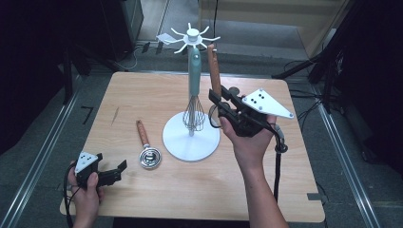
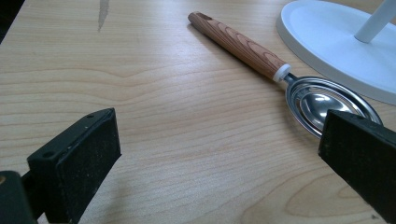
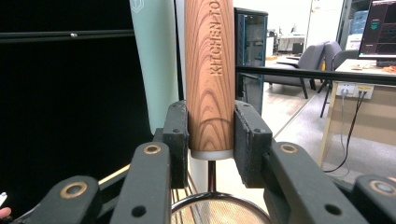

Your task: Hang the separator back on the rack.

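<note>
My right gripper (image 1: 216, 98) is shut on the lower end of a wooden utensil handle (image 1: 213, 66) and holds it upright beside the white hook stand (image 1: 192, 34). In the right gripper view both pads (image 3: 177, 135) press on that handle (image 3: 209, 70), and a round wire-mesh head (image 3: 219, 207) hangs below it. A whisk (image 1: 194, 114) with a teal handle (image 3: 154, 60) hangs from the stand. A metal scoop (image 1: 149, 156) with a wooden handle lies flat on the table. My left gripper (image 1: 119, 172) rests open at the front left, with the scoop (image 2: 322, 100) just ahead of its right jaw.
The stand's round white base (image 1: 176, 142) sits at the middle of the wooden table (image 1: 142, 95); in the left gripper view the base (image 2: 336, 42) is at the far right. A cable trails from my right gripper over the table's right side. Dark floor and equipment surround the table.
</note>
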### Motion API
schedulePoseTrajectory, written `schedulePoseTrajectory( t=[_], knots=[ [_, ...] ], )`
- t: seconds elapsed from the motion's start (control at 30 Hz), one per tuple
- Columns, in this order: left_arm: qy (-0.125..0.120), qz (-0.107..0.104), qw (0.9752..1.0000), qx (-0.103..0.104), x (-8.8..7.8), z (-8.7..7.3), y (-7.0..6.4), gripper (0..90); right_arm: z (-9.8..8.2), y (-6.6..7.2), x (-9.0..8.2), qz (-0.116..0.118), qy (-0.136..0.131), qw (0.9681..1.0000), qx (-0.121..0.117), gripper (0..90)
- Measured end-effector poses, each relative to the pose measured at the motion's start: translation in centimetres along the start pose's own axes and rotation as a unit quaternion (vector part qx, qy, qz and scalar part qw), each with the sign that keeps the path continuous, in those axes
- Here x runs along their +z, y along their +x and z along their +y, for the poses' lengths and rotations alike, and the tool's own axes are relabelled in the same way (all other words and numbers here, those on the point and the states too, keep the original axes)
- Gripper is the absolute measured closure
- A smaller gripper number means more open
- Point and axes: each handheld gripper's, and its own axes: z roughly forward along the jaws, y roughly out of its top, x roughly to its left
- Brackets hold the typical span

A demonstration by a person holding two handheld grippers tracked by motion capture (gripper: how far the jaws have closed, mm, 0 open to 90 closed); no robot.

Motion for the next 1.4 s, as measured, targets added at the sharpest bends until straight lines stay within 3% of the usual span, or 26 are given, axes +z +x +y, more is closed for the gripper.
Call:
schedulePoseTrajectory(
  t=[0.4,0.63,0.8,1.0,1.03,1.2,1.4],
  knots=[
    [0.002,-0.001,1.0000,0.000,0.0,0.0,0.0,0.0,-0.2,0.0,0.3,0.010,0.003,0.9999,-0.008,69.9],
    [0.002,-0.002,1.0000,-0.002,0.0,0.0,0.0,0.0,-0.3,0.1,0.7,0.017,0.018,0.9997,-0.005,62.2],
    [0.001,-0.001,1.0000,-0.001,0.0,0.0,0.0,0.0,0.4,-0.2,0.5,0.009,0.005,0.9999,-0.002,62.0],
    [0.002,-0.001,1.0000,-0.001,0.0,0.0,0.0,0.0,1.6,-0.4,0.5,0.000,-0.002,1.0000,-0.007,70.6],
    [0.001,0.000,1.0000,-0.001,0.0,0.0,0.0,0.0,2.0,-0.4,0.7,-0.006,-0.002,0.9999,-0.012,77.3],
    [0.001,-0.001,1.0000,-0.001,0.0,0.0,0.0,0.0,2.8,-0.4,1.3,-0.027,-0.007,0.9994,-0.020,89.4],
    [0.001,-0.001,1.0000,-0.001,0.0,0.0,0.0,0.0,3.7,-1.0,2.6,-0.036,-0.013,0.9990,-0.023,90.0]
  ],
)
